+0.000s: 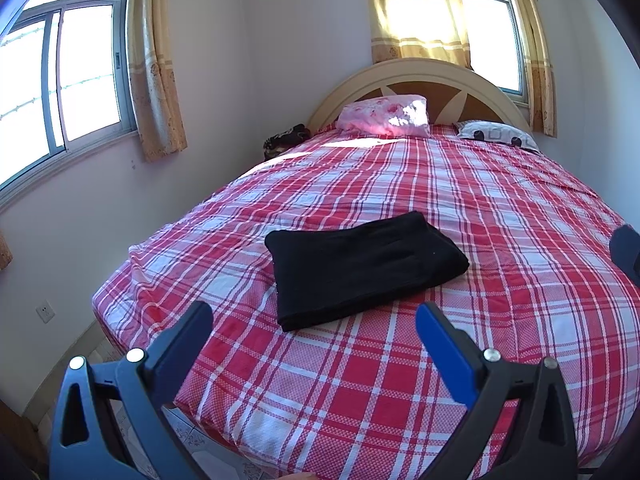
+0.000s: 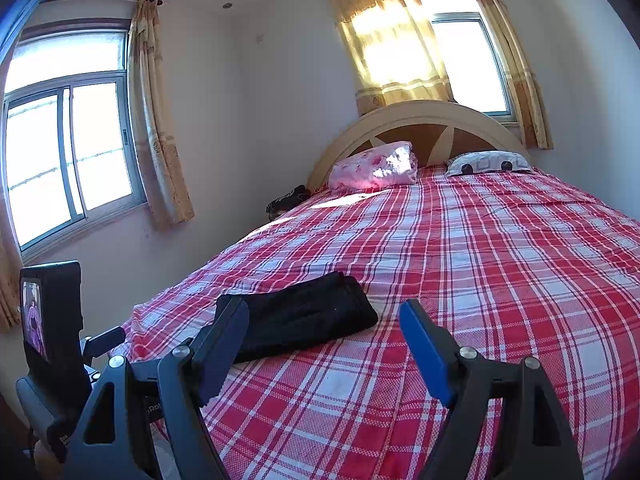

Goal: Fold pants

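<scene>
Nearest my left-wrist lens, the left gripper [image 1: 314, 326] hangs with its two fingers spread wide and nothing between them, poised over the foot end of the bed [image 1: 500, 240] and short of the black pants [image 1: 362, 266]. Those pants lie as a compact, layered rectangle on the red plaid bedspread [image 1: 360, 380], toward the window-side edge of the bed and well apart from the pillows at the headboard [image 1: 416, 74]. I judge the folding finished or nearly so: the bundle sits squared off, and both tools stand clear of it, which is how I would hold them after letting go. From the right wrist, the right gripper [image 2: 324, 320] is likewise splayed wide and empty, its dark finger crossing in front of the pants [image 2: 312, 316] without, as far as I can tell, touching them. That view shows what the left cannot: the camera and screen [image 2: 36, 312] mounted on my other tool, beside the bed's window-side edge, and the stacked edges of the fold seen low and side-on. In turn the left view gives the bundle's full outline from above, plus a sliver of dark tool at the bed's far side. Both show the pink floral pillow [image 1: 384, 116] and the patterned white pillow [image 1: 496, 134] against the headboard.
</scene>
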The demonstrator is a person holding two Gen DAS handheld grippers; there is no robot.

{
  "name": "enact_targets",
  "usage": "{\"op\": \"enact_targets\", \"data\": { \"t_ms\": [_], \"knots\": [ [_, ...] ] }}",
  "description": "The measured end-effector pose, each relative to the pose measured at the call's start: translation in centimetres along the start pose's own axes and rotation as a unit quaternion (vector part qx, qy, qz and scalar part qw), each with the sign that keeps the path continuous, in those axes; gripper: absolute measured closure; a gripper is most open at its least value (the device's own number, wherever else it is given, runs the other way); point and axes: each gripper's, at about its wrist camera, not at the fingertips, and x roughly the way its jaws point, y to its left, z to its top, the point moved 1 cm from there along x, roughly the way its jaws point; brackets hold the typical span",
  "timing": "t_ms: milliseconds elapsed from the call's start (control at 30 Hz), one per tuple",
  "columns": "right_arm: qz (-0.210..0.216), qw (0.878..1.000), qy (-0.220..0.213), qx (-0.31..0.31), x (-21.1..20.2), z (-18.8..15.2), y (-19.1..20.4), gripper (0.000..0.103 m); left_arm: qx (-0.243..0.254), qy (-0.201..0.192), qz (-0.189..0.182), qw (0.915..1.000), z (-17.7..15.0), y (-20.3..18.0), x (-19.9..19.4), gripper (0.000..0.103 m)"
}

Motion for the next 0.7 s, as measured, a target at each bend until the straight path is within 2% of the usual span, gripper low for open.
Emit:
{"op": "enact_targets", "data": {
  "t_ms": [700],
  "knots": [
    [-0.006, 1.000, 0.006, 0.011, 0.41, -0.34, -0.92, 0.024, -0.003, 0.002, -0.001, 1.0000, 0.44, -0.28, 0.83, 0.000]
  ]
}}
